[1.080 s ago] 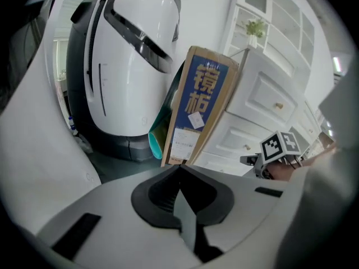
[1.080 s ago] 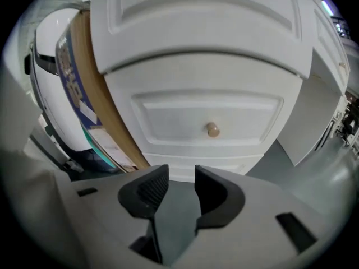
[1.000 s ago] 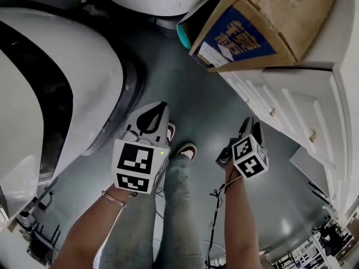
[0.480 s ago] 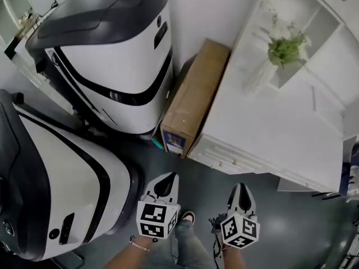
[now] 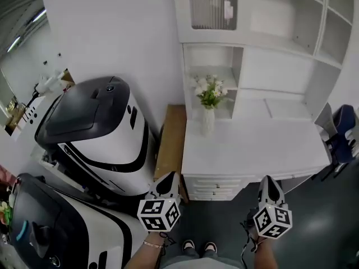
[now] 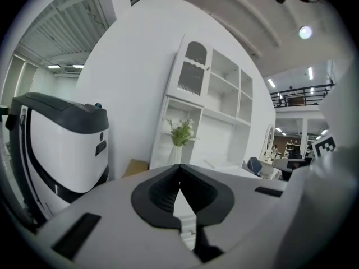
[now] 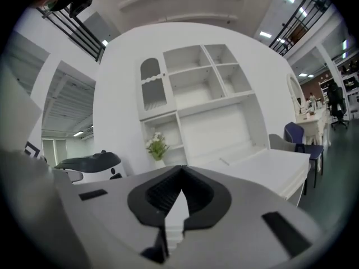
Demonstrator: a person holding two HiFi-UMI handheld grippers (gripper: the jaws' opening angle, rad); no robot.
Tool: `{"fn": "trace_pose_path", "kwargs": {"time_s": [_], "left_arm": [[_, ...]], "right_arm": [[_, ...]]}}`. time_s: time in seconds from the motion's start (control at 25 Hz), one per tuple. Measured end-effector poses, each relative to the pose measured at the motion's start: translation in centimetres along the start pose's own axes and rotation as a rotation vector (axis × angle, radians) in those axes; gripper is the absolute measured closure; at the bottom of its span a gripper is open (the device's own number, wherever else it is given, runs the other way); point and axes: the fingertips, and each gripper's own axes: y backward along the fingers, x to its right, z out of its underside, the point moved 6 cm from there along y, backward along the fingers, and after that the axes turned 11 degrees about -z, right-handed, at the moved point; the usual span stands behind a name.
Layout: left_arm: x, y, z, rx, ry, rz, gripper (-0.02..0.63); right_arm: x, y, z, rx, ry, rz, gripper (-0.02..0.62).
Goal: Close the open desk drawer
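Note:
A white desk (image 5: 252,144) with a shelf hutch stands ahead of me. Its drawer fronts (image 5: 216,187) show under the front edge; I cannot tell from here how far any drawer stands out. My left gripper (image 5: 168,176) is held in the air in front of the desk's left end, jaws shut and empty. My right gripper (image 5: 268,179) hangs before the desk's right part, also shut on nothing. In the left gripper view the fingertips (image 6: 179,170) meet below the desk (image 6: 224,167). In the right gripper view the fingertips (image 7: 180,170) meet before the desk (image 7: 263,158).
A vase of flowers (image 5: 208,116) stands on the desk's left rear. A cardboard box (image 5: 170,144) leans between the desk and a large white-and-black machine (image 5: 101,133). A second machine (image 5: 50,234) is at lower left. A blue chair (image 5: 342,130) stands at the desk's right.
Both grippers have come up from near the floor to desk height. The head view has swung from the floor and legs up to the whole desk and hutch.

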Motion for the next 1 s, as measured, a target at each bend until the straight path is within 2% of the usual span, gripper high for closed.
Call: {"fn": "trace_pose_path", "kwargs": {"time_s": [0.16,0.28,0.44,0.6,0.8,1.0], "left_arm": [[1.3,-0.9,-2.7,0.061,-0.009,0.035,0.594],[1.7,-1.1,-2.9,0.065,-0.010,0.038,0.594],[2.4,-1.0,-2.0,0.051,-0.025,0.034,0.594],[3.0,-0.7,-1.6,0.056,-0.035,0.032,0.594],[3.2,-0.3,-1.1,0.054,-0.019,0.020,0.594],[3.0,0.3,-0.4,0.042,0.001,0.005,0.594]], "right_arm": [[2.9,2.6,-2.4,0.056,0.044,0.089,0.588],[4.7,4.7,-2.0,0.037,0.039,0.153,0.588],[6.2,6.7,-1.0,0.006,0.016,0.195,0.588],[6.0,6.8,-0.9,0.001,0.008,0.175,0.589],[5.2,6.4,-1.0,-0.026,0.059,0.149,0.591],[5.0,6.6,-0.9,-0.033,0.041,0.136,0.591]]}}
